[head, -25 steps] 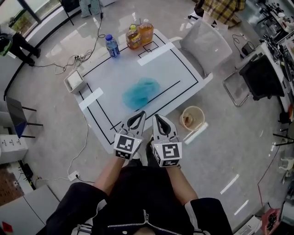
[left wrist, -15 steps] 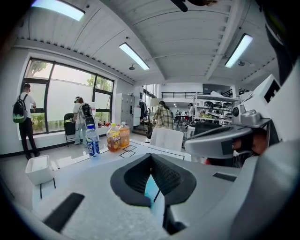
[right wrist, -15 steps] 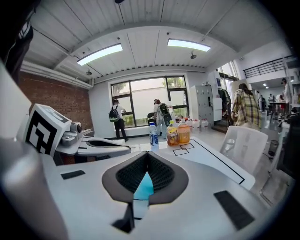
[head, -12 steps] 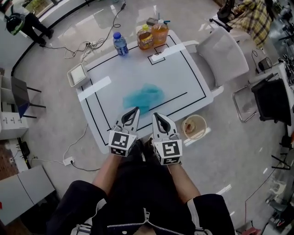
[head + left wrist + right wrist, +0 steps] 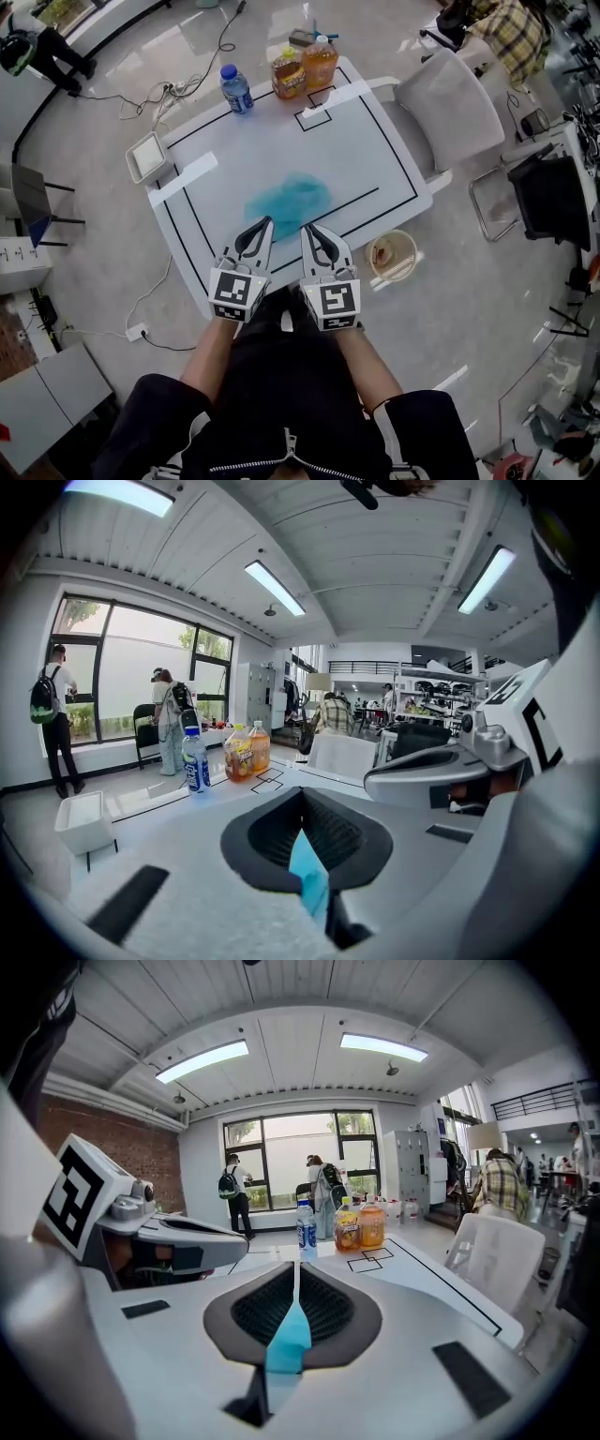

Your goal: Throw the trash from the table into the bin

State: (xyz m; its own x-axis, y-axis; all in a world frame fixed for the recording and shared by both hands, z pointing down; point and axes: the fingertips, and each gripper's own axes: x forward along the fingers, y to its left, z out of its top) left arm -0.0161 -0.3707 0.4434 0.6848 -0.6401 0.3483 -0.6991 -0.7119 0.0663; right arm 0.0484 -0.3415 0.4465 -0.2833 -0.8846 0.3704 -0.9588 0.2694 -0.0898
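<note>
Black ribbed pads are pressing together on the left tongs (image 5: 263, 225) and on the right tongs (image 5: 307, 231), and neither pair is pinching anything. In each gripper view only a thin sliver of teal is showing through the slit where the jaws meet. Both tongs are lying side by side over the near edge of the white table (image 5: 380, 150), pointing away from the person and tilting a little downward. Each is carrying its marker cube at the back.

Just ahead of the two tips, a crumpled teal plastic bag (image 5: 287, 198) is lying on the table, its near edge close to the tips. Whether the tips are touching it cannot be told. Black lines are framing the tabletop around the bag. A strip of white tape (image 5: 183, 179) is sitting to the left of the left tongs.

To the right of the right tongs, down on the floor beside the table's near corner, a round beige bin (image 5: 413, 247) is standing open.

Farther out beyond the bag, at the far edge of the table, a water bottle (image 5: 234, 89) and two bottles of orange drink (image 5: 302, 67) are standing upright. A small white tray (image 5: 148, 157) is sitting far to the left of the left tongs, at the table's edge. A white chair (image 5: 450, 108) is standing far ahead of the right tongs and to their right.
</note>
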